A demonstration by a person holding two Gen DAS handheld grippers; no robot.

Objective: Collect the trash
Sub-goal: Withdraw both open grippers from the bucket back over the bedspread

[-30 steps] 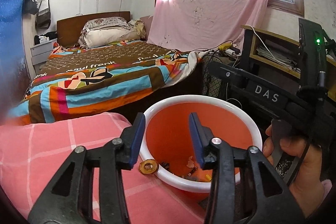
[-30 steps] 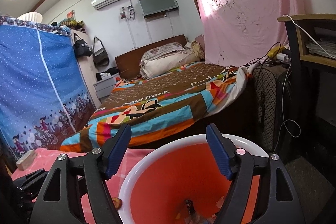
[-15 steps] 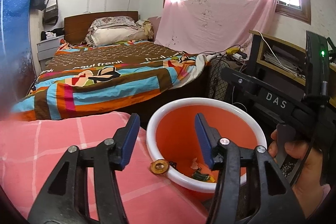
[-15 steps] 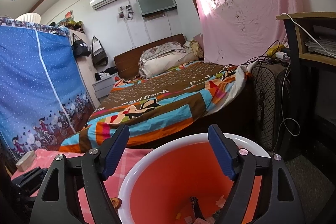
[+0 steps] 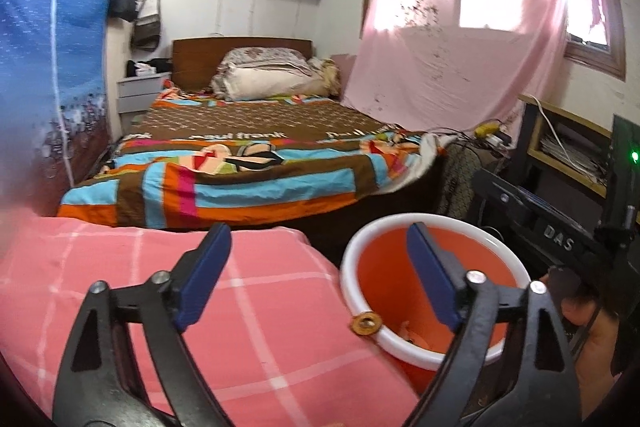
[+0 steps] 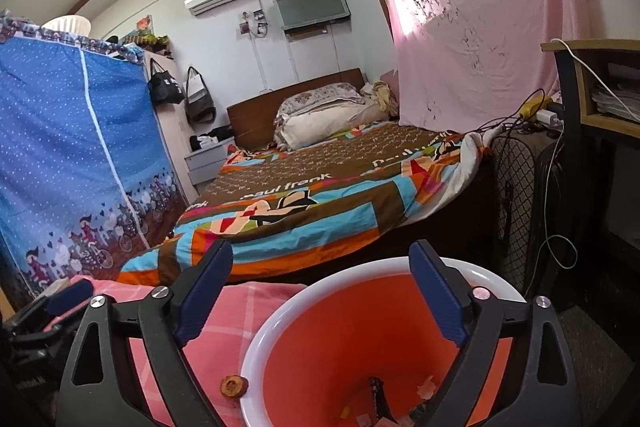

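Nearest, in the left wrist view: left gripper (image 5: 316, 247), blue pads spread wide apart, holding nothing. Had stood a second earlier with a much narrower gap, centred on the near rim of the bin; since opened and swung left, so hung mostly over the pink checked cloth (image 5: 260, 307). Read as a release just finished, or a reach given up, with the gripper free for another pick.

Nearest, in the right wrist view: right gripper (image 6: 320, 259), also wide open and empty, poised above the bin mouth. Had hardly shifted over that second.

Just beyond the pads: orange bin (image 5: 424, 223) with a thick white rim, standing at the right edge of the cloth, directly below the right gripper and beside the left one. Inside, at the bottom: small scraps (image 6: 426, 391), pale paper bits and one dark strip, too small to identify.

Against the outside of the rim, on the cloth: round brown piece (image 5: 365, 323), flat and ring-like, with a small centre hole. Was not in the bin; lay in the same spot as a second before. Judged the likely next pick, and awkward to pinch while pressed so close to the rim.

Farther off: bed (image 5: 248, 155) with a striped, colourful cover, then a pink curtain (image 5: 460, 59) over the window.
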